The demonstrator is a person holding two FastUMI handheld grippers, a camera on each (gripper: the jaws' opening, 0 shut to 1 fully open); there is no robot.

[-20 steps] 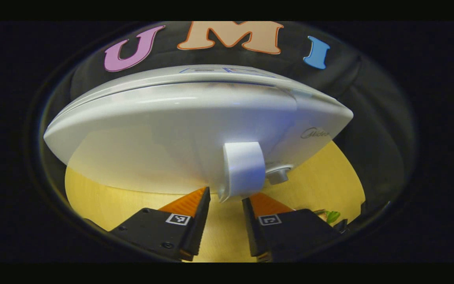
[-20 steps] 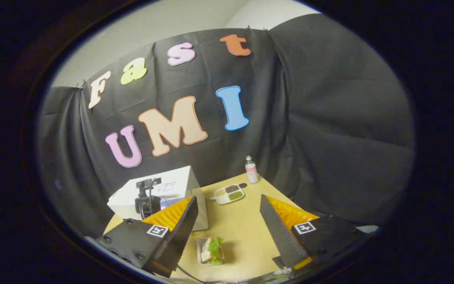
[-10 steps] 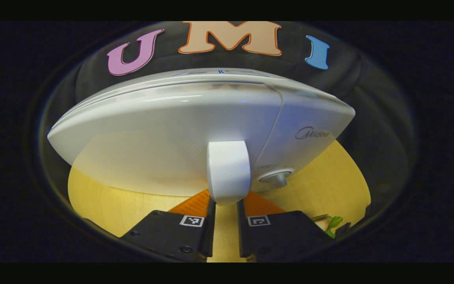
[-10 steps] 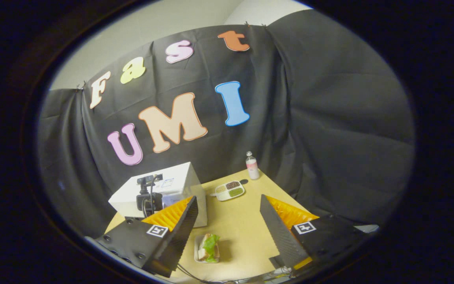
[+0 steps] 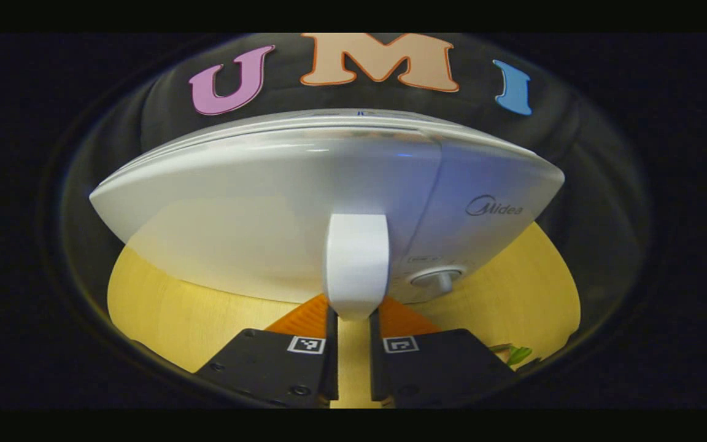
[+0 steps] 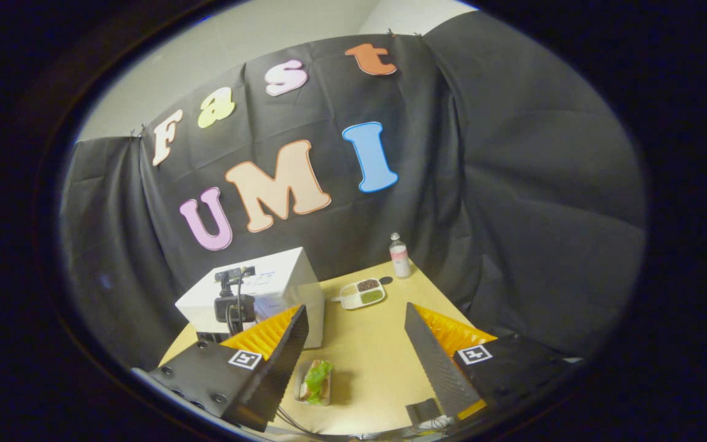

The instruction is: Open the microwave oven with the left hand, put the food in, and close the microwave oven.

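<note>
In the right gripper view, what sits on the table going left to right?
Microwave → sandwich plate → divided snack tray → bottle.

The left gripper view is taken low and very close to the microwave (image 5: pixel 304 202) front, facing its door handle (image 5: pixel 355 264). The right gripper view is taken from high and well back, angled down over the table (image 6: pixel 378 362). Microwave (image 6: pixel 267 291) and table (image 5: pixel 163 301) are shared by both.
</note>
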